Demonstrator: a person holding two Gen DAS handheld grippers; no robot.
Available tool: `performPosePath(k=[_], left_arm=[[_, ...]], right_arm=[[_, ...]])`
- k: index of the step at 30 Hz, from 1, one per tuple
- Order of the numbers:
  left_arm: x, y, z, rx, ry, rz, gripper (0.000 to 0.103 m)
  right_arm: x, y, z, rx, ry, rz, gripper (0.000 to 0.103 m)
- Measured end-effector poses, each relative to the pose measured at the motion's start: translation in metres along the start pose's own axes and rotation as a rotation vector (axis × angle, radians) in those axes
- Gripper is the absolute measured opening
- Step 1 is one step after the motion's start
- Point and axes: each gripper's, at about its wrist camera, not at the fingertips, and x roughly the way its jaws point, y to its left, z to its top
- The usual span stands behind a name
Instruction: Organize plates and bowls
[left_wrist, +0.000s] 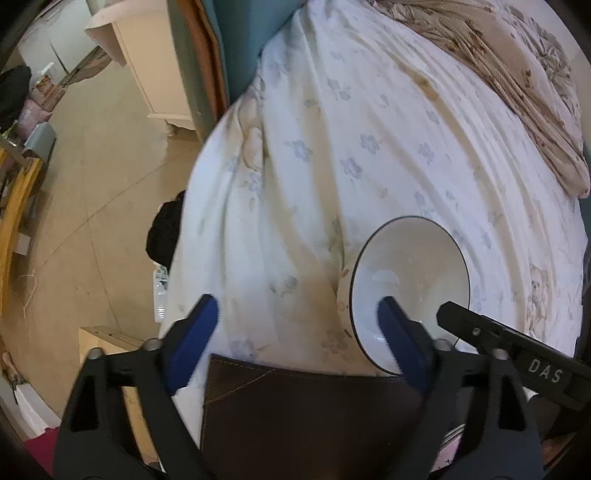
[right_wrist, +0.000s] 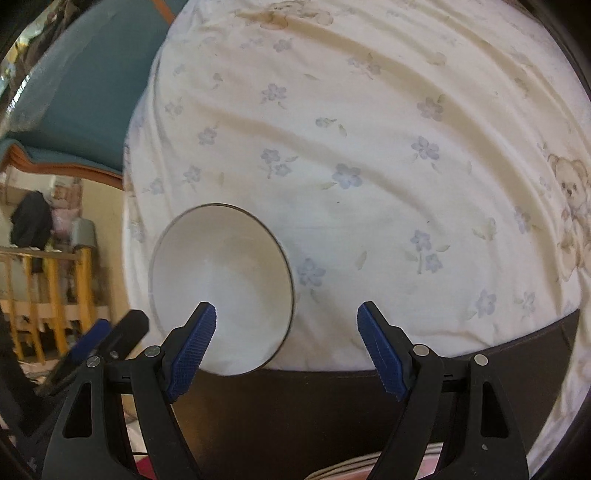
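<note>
Bowl (left_wrist: 410, 291) is sitting upright on the bed (left_wrist: 369, 147), its near rim meeting the dark brown leather edge (left_wrist: 295, 406). Nearest, the left tool (left_wrist: 295, 325) is hanging spread, one pad reaching over the bowl's rim, nothing pinched. The right tool (right_wrist: 286, 325) is gaping too, one finger over the bowl, empty. White, deep, with a thin dark rim line, the bowl is looking like glazed ceramic: probably stiff, slick and breakable, best pinched across the rim wall. Beyond, the flowered sheet (right_wrist: 369, 147) is spreading away, wrinkled.
</note>
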Motion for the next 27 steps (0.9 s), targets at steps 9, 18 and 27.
performPosePath(k=[9,18,27], left_arm=[[0.023,-0.014,-0.004,0.023,0.071,-0.039,0.026],[0.015,-0.032,-0.011,0.1,0.066,-0.005,0.009],[-0.054,-0.05,-0.036,0.138,-0.028,-0.041,0.009]], right_arm=[[0.023,0.006,-0.003,-0.036,0.048,-0.008,0.036],[0.029,0.017,-0.009,-0.089,0.043,-0.099,0.015],[-0.022,0.019,-0.032,-0.103,-0.002,-0.055,0.015]])
